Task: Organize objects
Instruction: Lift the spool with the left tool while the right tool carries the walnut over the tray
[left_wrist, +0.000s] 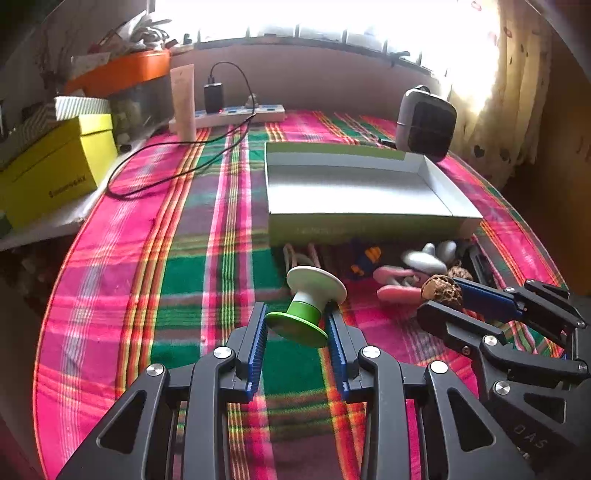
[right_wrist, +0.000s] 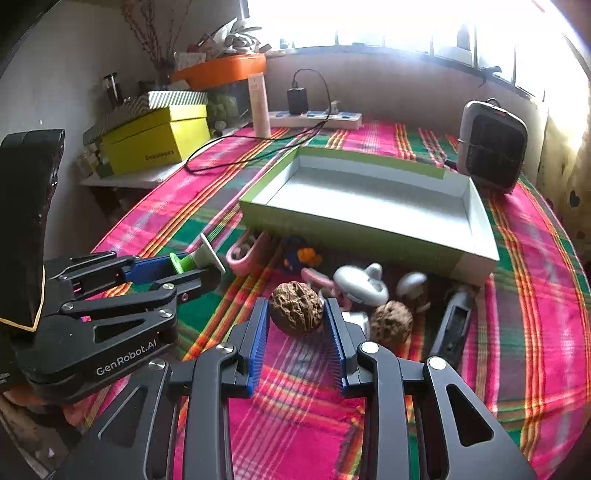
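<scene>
Left of the tray (left_wrist: 369, 221) front corner, L wrist view: L gripper (left_wrist: 295, 325) clamped on spool (left_wrist: 306, 306), a green/white bobbin, pads on the green barrel, white flange pointing toward tray. Spool sits tilted and near the pad tips, so grip looks shallow imo. Don't re-grip mid-air; keep wrist steady and lift before going fwd so the flange clears the tray's near wall. R gripper (left_wrist: 447, 295) shows at right of frame, closed on walnut (left_wrist: 441, 291). Rest of the pile (pink loops, grey bits, blue/orange toy) lies on the cloth (left_wrist: 147, 295) just in front of the tray wall. Tray itself empty.

R wrist view, same tray as ref: R gripper (right_wrist: 295, 321) holds walnut (right_wrist: 295, 314) between both blue pads, nut round and rough so it shouldn't slip much, but contact is only at its widest girth. Keep squeeze const. 2nd walnut (right_wrist: 391, 321) on the cloth just right of the held one, in front of the tray, black clip further right. L gripper (right_wrist: 184, 269) w/ spool at left, off the tray's near-left corner.

My read: both loads ready, next = carry over near wall into tray. Go one arm at a time or keep them apart, L to tray's left half, R to right half. Release low so the nut doesn't roll or bounce.
</scene>
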